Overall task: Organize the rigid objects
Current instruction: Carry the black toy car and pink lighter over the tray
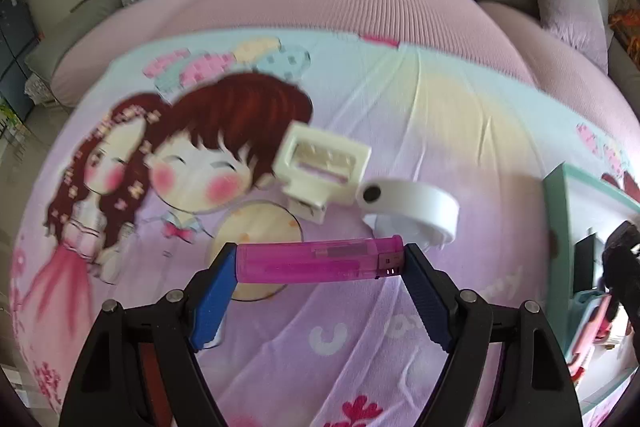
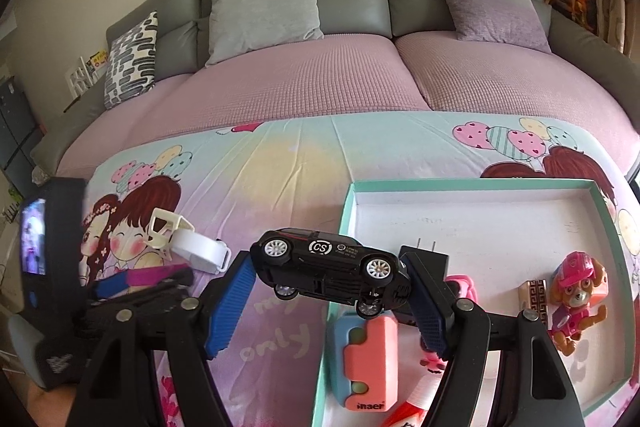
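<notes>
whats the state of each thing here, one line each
left claw: shut on the pink lighter
pink lighter: gripped end to end, lifted off the sheet
right claw: shut on the black toy car
black toy car: held tilted, at the box's left edge
teal box: open, partly filled
pup figure: upright in the box
white ring: lying on the sheet
cream holder: lying on the sheet

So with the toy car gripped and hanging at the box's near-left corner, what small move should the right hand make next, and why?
Probably carry the black toy car a little rightward over the box's bare white floor, then lower it. The right gripper is clamped on its ends, and the car hangs over the rim above the pink-and-blue block.
</notes>
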Demonstrator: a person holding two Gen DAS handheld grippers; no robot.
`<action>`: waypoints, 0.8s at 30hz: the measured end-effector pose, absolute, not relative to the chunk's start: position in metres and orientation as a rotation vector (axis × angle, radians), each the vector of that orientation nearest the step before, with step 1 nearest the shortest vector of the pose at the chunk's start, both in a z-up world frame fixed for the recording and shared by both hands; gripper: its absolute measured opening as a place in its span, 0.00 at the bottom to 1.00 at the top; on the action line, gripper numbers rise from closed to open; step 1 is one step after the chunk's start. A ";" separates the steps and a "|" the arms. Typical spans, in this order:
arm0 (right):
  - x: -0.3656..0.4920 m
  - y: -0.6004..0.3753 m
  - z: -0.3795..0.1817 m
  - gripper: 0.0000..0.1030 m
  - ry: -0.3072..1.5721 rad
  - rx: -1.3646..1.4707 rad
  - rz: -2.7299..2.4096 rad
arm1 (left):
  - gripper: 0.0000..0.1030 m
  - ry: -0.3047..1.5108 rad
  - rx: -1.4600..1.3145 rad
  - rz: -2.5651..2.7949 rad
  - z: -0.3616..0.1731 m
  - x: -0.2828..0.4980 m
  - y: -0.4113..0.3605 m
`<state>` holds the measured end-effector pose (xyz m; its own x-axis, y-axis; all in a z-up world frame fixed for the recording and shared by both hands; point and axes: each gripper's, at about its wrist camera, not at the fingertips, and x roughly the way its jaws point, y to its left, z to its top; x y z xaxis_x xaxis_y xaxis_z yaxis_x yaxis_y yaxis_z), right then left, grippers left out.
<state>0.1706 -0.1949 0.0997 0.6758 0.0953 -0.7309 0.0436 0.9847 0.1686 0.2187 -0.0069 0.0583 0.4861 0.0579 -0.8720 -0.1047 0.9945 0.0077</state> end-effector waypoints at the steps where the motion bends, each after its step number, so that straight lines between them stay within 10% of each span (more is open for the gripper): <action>1: 0.169 -0.198 0.104 0.74 0.815 0.182 0.027 | 0.79 1.035 -0.052 0.101 0.068 0.215 -0.007; 24: 0.141 -0.356 0.123 0.74 0.747 0.213 -0.276 | 0.79 0.760 0.033 -0.184 0.137 0.188 -0.135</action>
